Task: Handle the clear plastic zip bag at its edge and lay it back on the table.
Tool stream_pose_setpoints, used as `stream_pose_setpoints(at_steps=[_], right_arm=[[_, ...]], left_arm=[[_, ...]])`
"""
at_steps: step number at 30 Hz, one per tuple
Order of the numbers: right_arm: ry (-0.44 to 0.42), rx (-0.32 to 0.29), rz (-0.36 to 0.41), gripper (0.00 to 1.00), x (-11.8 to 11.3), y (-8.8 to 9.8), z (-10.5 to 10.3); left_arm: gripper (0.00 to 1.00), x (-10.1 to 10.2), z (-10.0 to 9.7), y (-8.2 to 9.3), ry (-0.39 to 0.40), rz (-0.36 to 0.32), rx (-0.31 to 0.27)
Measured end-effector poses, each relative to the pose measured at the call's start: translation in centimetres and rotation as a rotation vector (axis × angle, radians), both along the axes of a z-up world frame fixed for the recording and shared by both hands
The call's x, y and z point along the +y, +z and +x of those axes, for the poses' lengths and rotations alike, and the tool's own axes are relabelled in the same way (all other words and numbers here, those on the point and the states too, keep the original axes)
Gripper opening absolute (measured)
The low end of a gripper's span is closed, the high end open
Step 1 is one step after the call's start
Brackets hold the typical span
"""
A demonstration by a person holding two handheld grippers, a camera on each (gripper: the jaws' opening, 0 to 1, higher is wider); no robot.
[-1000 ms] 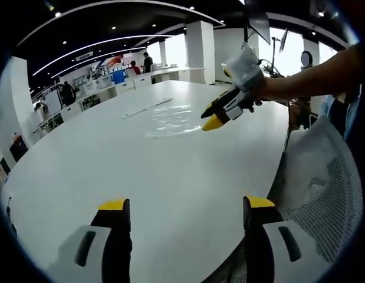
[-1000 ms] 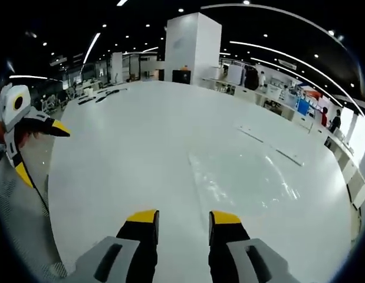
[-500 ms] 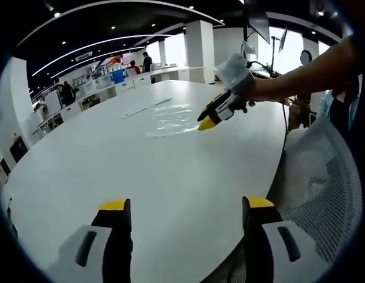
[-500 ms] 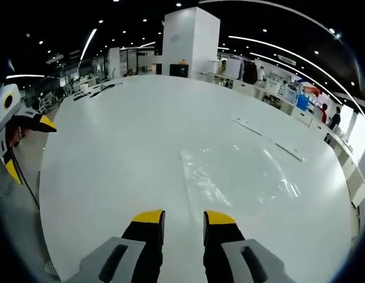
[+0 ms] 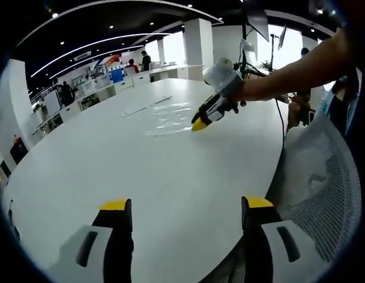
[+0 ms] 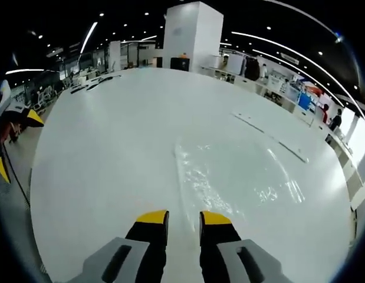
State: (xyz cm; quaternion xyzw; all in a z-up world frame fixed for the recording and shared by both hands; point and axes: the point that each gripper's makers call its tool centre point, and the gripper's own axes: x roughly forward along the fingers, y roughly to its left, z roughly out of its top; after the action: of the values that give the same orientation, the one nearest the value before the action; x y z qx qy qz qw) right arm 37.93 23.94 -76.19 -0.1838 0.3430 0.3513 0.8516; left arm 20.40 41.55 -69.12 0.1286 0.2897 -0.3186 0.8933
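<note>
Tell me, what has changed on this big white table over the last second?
The right hand-held gripper has reached forward and down to the near edge of the clear plastic zip bag, its jaws narrowing a little but gripping nothing. The bag lies flat on the white table as before, and the left hand-held gripper stays open near the table's edge.

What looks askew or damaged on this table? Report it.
Nothing stands out. The clear zip bag lies flat on the white table, merely crinkled, and the right gripper hangs at its near edge with jaws slightly apart.
</note>
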Motion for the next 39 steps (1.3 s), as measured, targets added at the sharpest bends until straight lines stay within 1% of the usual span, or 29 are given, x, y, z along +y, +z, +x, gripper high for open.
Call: stream_pose_setpoints(at_steps=[2,4,6,8,10,14,16,17,20,21,24,25,26,28,29,30,31,33,34,36,37,39], right_arm=[[-0.007,0.008,-0.002,0.17,0.0,-0.5,0.6],[-0.012,0.013,0.002,0.16,0.1,-0.5,0.4],[-0.025,0.029,0.012,0.15,0.1,-0.8,0.8],[-0.036,0.042,0.015,0.15,0.0,-1.2,0.4],[-0.045,0.062,0.020,0.15,-0.3,-1.7,0.6],[-0.040,0.076,0.015,0.14,-0.5,-2.1,0.6],[-0.023,0.064,-0.001,0.10,-0.6,-2.2,0.7],[-0.020,0.070,0.000,0.09,-0.6,-2.1,0.7],[0.036,0.075,-0.022,0.05,-0.5,-2.0,0.4],[0.041,0.079,-0.028,0.04,-0.5,-2.0,0.3],[0.092,0.092,-0.044,0.03,-0.6,-2.1,-0.3],[0.118,0.094,-0.054,0.03,-0.6,-2.2,-0.6],[0.150,0.081,-0.062,0.03,-0.6,-2.2,-0.5],[0.200,0.093,-0.093,0.02,-1.0,-2.4,-1.3],[0.245,0.087,-0.101,0.02,-1.0,-2.4,-1.5],[0.272,0.090,-0.115,0.02,-1.1,-2.5,-1.8],[0.340,0.066,-0.143,0.02,-1.3,-2.5,-1.6],[0.395,0.083,-0.166,0.02,-1.5,-2.4,-2.7],[0.412,0.075,-0.182,0.02,-1.7,-2.3,-2.7],[0.423,0.086,-0.189,0.02,-2.0,-2.3,-2.8],[0.429,0.094,-0.192,0.02,-2.0,-2.2,-3.3],[0.442,0.087,-0.198,0.03,-2.1,-2.2,-3.6]], left_arm=[[0.74,0.1,0.0,0.0,-0.001,0.003,0.002],[0.74,0.0,0.1,0.0,-0.003,0.006,0.003],[0.74,0.0,0.1,0.0,-0.004,0.006,0.003],[0.74,0.0,0.2,0.1,-0.005,0.007,0.001],[0.74,0.0,0.2,0.1,-0.005,0.007,0.000],[0.74,0.0,0.2,0.1,-0.006,0.009,0.001],[0.74,0.0,0.2,0.0,-0.005,0.010,0.003],[0.73,0.0,0.2,0.0,-0.005,0.010,0.004],[0.73,0.0,0.2,0.0,-0.006,0.011,0.004],[0.73,0.0,0.2,0.0,-0.007,0.013,0.005],[0.73,0.0,0.3,-0.1,-0.008,0.012,0.006],[0.73,-0.1,0.3,-0.1,-0.010,0.012,0.006],[0.73,-0.1,0.4,0.0,-0.013,0.013,0.003],[0.73,-0.2,0.4,0.0,-0.015,0.013,0.001],[0.73,-0.2,0.4,0.0,-0.015,0.012,0.002],[0.72,-0.2,0.4,0.0,-0.017,0.011,0.001],[0.72,-0.3,0.4,0.1,-0.019,0.013,-0.002],[0.72,-0.4,0.4,0.1,-0.022,0.013,-0.003],[0.71,-0.4,0.4,0.1,-0.024,0.013,-0.002],[0.71,-0.6,0.3,0.1,-0.028,0.014,-0.002],[0.71,-0.6,0.3,0.2,-0.031,0.015,-0.003],[0.71,-0.7,0.3,0.3,-0.034,0.015,-0.007]])
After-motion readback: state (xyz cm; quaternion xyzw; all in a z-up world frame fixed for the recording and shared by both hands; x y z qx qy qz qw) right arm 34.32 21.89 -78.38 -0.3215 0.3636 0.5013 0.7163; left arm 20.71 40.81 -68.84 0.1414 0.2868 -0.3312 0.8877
